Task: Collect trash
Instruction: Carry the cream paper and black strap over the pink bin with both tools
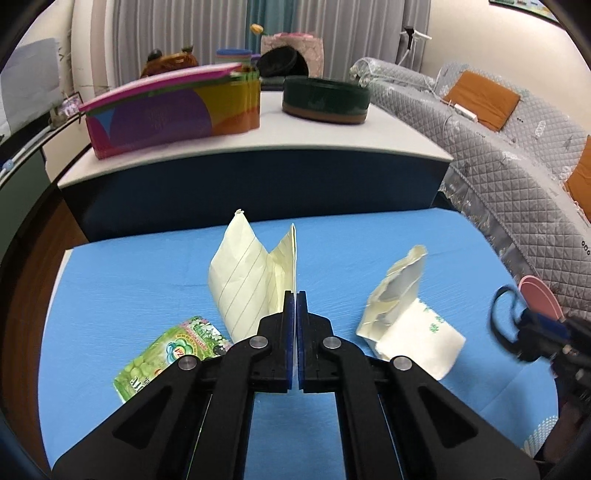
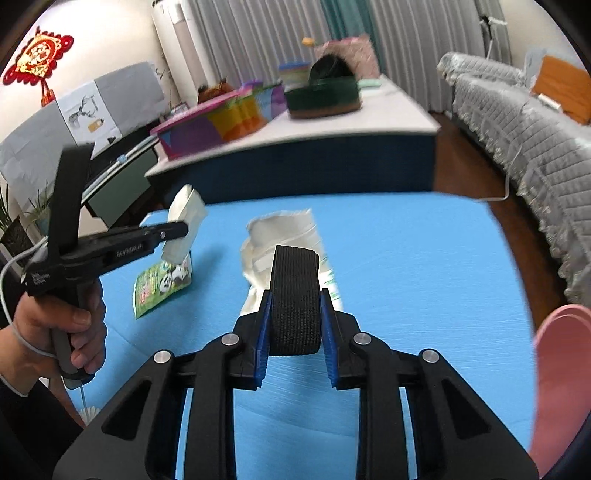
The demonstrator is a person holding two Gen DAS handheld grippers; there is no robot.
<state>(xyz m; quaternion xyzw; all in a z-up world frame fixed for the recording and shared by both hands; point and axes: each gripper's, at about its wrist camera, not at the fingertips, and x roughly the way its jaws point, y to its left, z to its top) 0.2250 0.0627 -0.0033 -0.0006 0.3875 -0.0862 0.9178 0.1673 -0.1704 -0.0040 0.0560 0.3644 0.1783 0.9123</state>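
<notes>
We have both catches in hand: the left gripper (image 1: 296,295) has its jaws clamped on the lined paper (image 1: 251,273), the right gripper (image 2: 294,314) on a black strap loop (image 2: 294,295). The pink bin (image 2: 561,387) lies just right, nearer our right hand.

left tool (image 1: 296,295) pinched closed; right tool (image 2: 295,295) clamped, both angled downward

grey curtains (image 1: 177,29) behind, quilted grey sofa (image 1: 491,147) right, wood floor (image 2: 517,229).
</notes>
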